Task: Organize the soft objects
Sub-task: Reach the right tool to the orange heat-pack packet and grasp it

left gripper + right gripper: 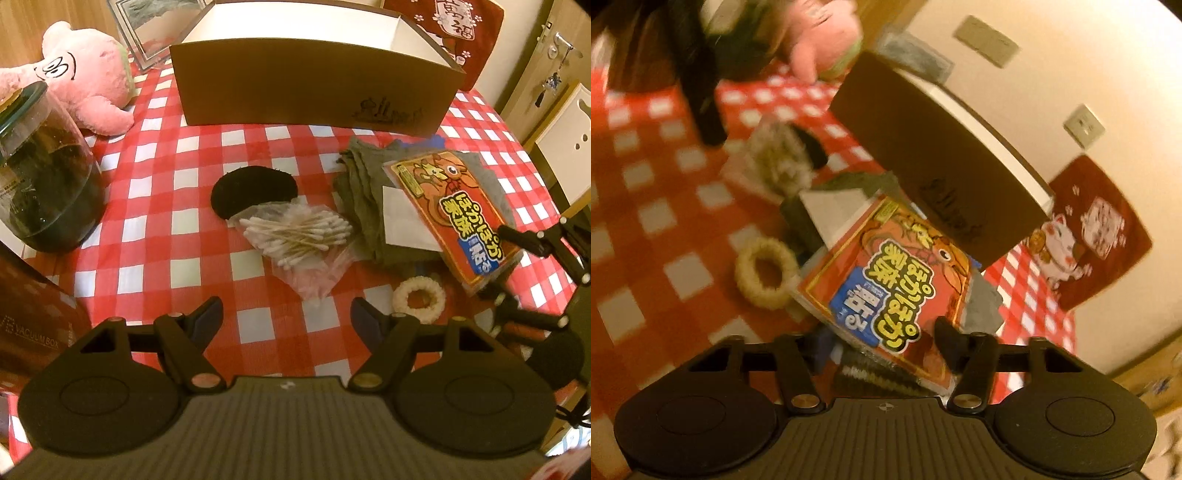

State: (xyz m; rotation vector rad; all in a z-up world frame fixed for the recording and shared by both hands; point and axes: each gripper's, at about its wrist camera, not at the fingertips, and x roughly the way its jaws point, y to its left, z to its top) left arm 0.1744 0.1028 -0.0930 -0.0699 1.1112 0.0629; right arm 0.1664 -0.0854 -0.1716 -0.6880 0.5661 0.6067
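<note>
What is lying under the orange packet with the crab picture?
The orange packet rests on a white paper and folded grey-green cloth. Whatever lies beneath its lower end is covered.

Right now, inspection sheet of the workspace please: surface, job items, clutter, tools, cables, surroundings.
Surface: table under red-white checked cloth.
Job's things: orange heat-pack packet lying on folded grey cloth; cream scrunchie; black round pad; pink plush; open cardboard box at the back.
Clutter: bag of cotton swabs; glass jar; brown vacuum box.
Tools: left tool open, holding nothing, above the cloth; right tool open, one finger on each side of the packet's near end.
Cables: nothing seen.
Surroundings: red lucky-cat hanging, wall sockets, door handle.
</note>
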